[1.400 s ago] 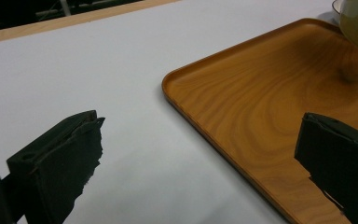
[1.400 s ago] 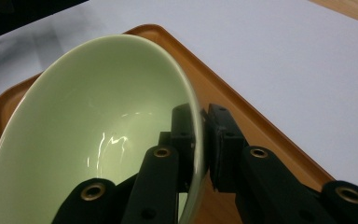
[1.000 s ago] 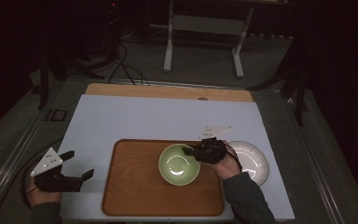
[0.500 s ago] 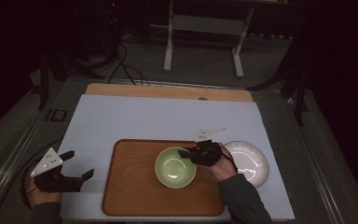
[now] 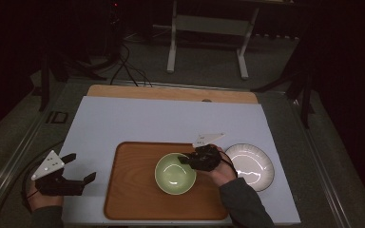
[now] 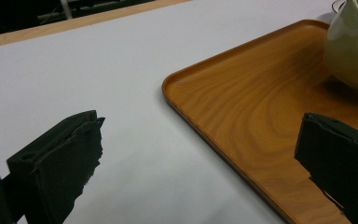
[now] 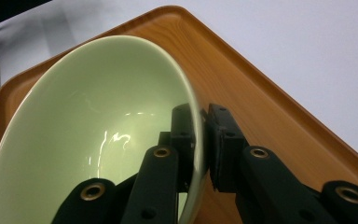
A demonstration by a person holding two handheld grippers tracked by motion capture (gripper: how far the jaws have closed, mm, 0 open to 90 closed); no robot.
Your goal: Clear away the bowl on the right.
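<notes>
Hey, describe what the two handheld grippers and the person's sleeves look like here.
Both are black two-jaw tools. The left gripper carries a pale grey three-cornered plate with small dark dots, and a dark cable loops from it near the table edge. The right gripper has a similar grey plate; in its own view its black linkage arms show brass-coloured rivets. The person wears dark grey long sleeves.

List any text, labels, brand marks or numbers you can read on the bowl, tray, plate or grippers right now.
None readable.
Green bowl: plain glaze, no mark.
Wooden tray: wood grain only.
White plate: plain, no print visible.
Left gripper and right gripper: grey plates carry small dark dots, no lettering legible.
White table cover: blank.
</notes>
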